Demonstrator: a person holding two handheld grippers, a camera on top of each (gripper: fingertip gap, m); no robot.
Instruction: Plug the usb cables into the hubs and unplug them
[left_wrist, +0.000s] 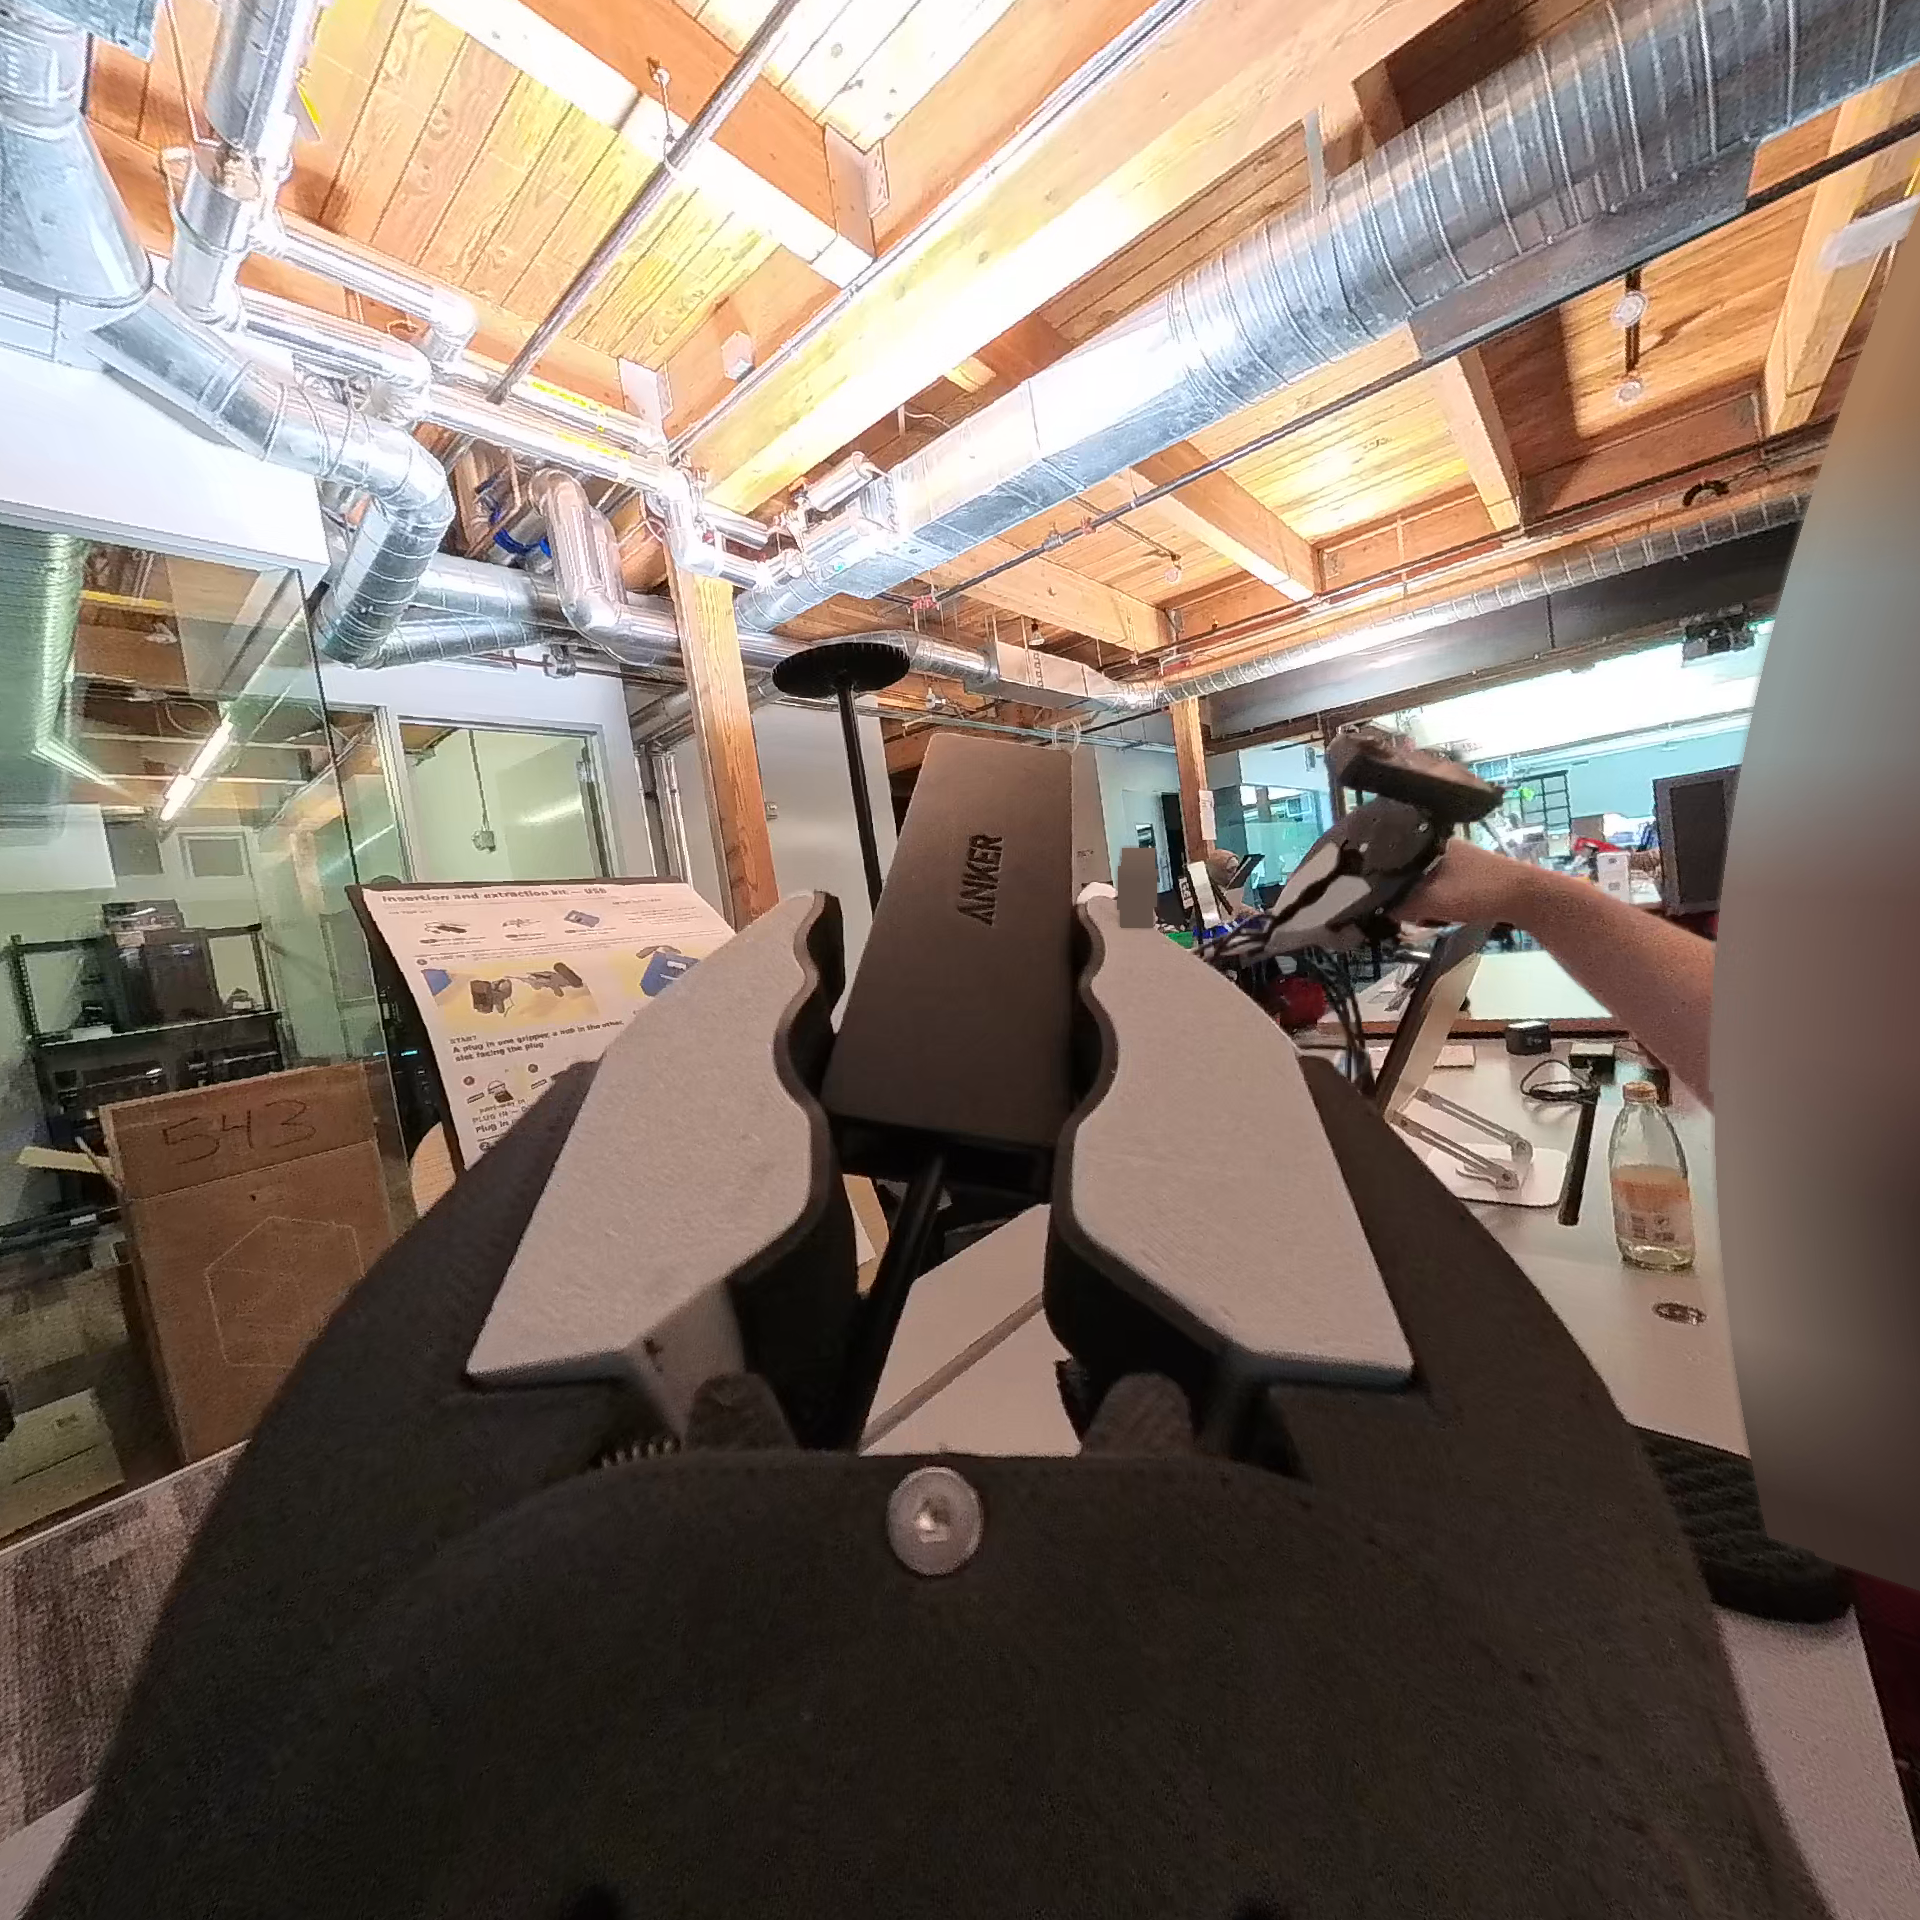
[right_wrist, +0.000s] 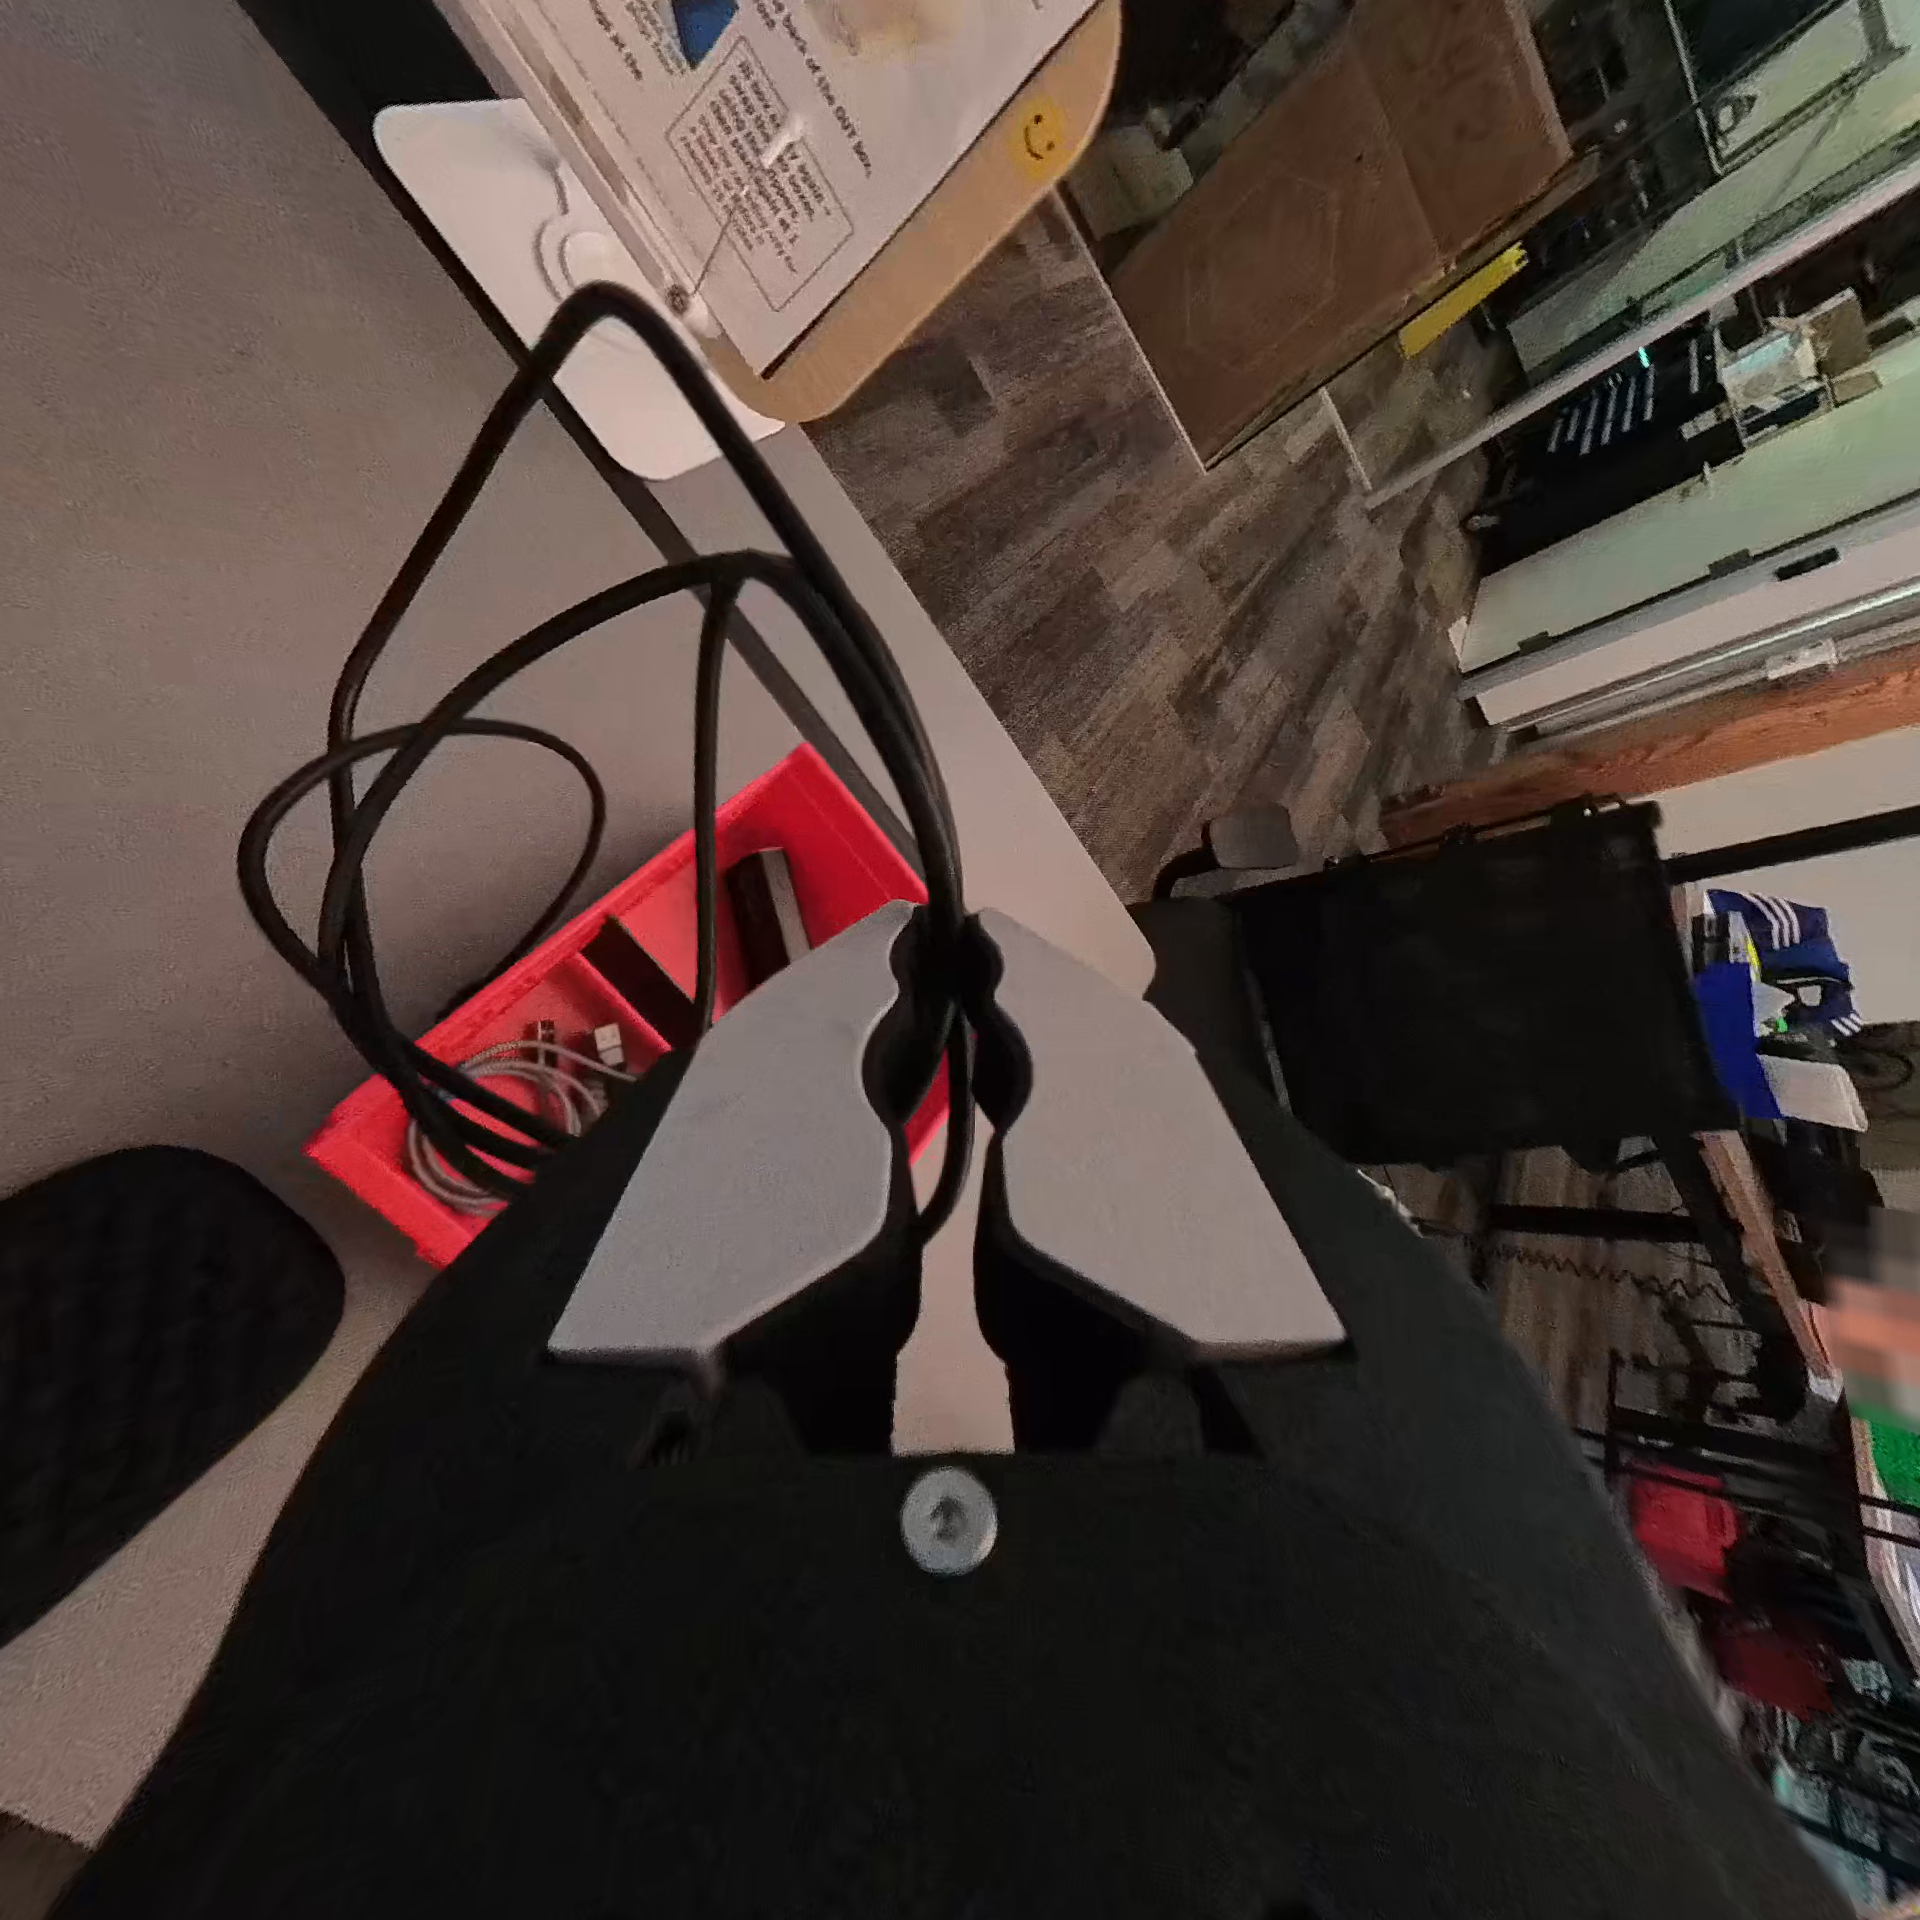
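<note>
My left gripper (left_wrist: 956, 920) is shut on a black USB hub (left_wrist: 966, 935) and holds it raised, tilted up toward the ceiling. The hub's own thin black lead (left_wrist: 909, 1236) hangs down between the fingers. My right gripper (right_wrist: 948, 925) is shut on a black USB cable (right_wrist: 457, 644), which loops out over the grey table (right_wrist: 156, 468); its plug is hidden between the fingers. The right gripper also shows in the left wrist view (left_wrist: 1262, 925), far right, apart from the hub, held by a person's bare arm (left_wrist: 1558, 935).
A red tray (right_wrist: 831, 821) on the table holds a silver cable (right_wrist: 499, 1091) and dark hubs. A black pad (right_wrist: 135, 1351) lies at the lower left. A standing instruction sheet (left_wrist: 540, 987), a cardboard box (left_wrist: 249, 1247), a glass bottle (left_wrist: 1652, 1184) and a metal stand (left_wrist: 1444, 1039) are around.
</note>
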